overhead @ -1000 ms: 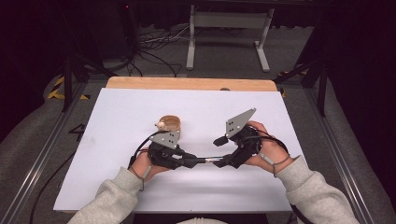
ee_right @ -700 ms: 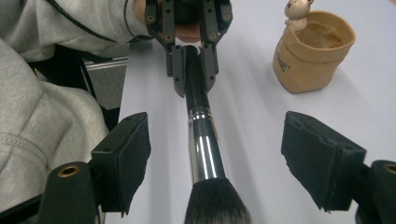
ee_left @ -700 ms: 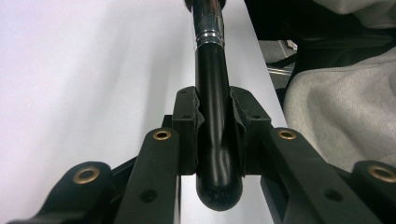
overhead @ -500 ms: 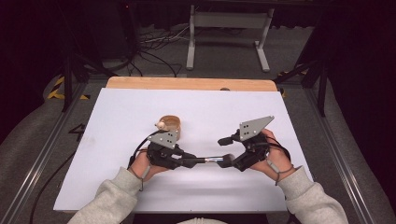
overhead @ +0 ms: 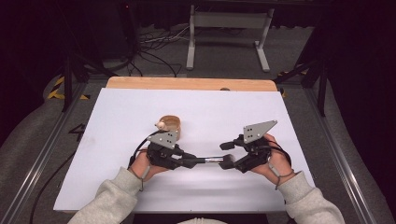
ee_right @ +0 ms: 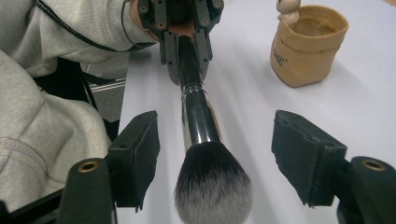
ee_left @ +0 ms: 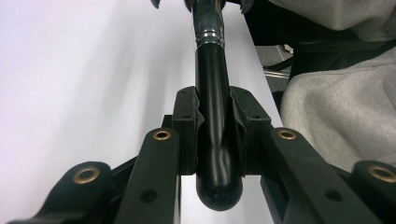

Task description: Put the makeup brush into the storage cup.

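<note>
A makeup brush (overhead: 208, 160) with a black handle, a chrome ferrule and dark, white-tipped bristles lies level over the white table top, between my hands. My left gripper (overhead: 189, 161) is shut on its black handle (ee_left: 212, 116), near the handle's end. My right gripper (overhead: 227, 155) faces it with its jaws on either side of the bristle head (ee_right: 212, 186); the jaws have just been closing, and the pads stand clear of the bristles. In the right gripper view, my right gripper (ee_right: 215, 140) looks along the brush to the left gripper (ee_right: 187, 42).
A small tan pot (overhead: 169, 125) with a little figure on its rim stands just beyond my left hand; it sits at the upper right of the right gripper view (ee_right: 308, 46). The white sheet (overhead: 116, 121) covers a wooden table. Grey sleeves come in from the front edge.
My right gripper has moved to the right and lower, toward the table's front, and its jaws have narrowed around the brush head. The left gripper and the brush stayed put.
</note>
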Available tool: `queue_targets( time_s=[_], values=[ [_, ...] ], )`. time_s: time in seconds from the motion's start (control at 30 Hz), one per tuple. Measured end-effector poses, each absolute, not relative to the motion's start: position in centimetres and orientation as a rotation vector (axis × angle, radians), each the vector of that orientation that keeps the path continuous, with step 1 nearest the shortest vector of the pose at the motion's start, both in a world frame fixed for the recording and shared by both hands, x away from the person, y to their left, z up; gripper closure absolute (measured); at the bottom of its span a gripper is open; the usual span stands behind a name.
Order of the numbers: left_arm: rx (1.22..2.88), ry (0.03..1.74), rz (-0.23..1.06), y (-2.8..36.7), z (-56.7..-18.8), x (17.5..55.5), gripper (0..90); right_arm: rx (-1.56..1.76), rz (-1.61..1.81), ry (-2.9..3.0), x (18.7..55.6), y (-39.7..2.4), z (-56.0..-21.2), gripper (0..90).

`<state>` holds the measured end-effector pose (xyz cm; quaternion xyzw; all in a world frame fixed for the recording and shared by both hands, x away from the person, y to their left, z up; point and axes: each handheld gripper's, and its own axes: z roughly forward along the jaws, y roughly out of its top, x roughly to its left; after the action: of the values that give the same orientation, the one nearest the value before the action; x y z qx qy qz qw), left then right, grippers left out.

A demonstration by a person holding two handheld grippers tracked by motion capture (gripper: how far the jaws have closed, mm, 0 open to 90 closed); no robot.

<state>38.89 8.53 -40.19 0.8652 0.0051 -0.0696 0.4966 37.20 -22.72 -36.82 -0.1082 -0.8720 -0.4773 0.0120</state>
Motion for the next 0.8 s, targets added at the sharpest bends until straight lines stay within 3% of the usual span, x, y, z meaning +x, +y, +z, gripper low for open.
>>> queue_targets(
  time_s=[0.27, 0.8],
  values=[
    [2.090, 0.016, -0.168, 8.60, -40.20, 38.89, 74.1, -0.364, -1.471, -2.701, 37.28, -22.87, -37.21, 36.5],
    [2.083, -0.005, -0.172, 8.64, -40.21, 38.85, 74.1, -0.258, -1.389, -2.719, 37.26, -22.92, -37.15, 67.1]
  ],
)
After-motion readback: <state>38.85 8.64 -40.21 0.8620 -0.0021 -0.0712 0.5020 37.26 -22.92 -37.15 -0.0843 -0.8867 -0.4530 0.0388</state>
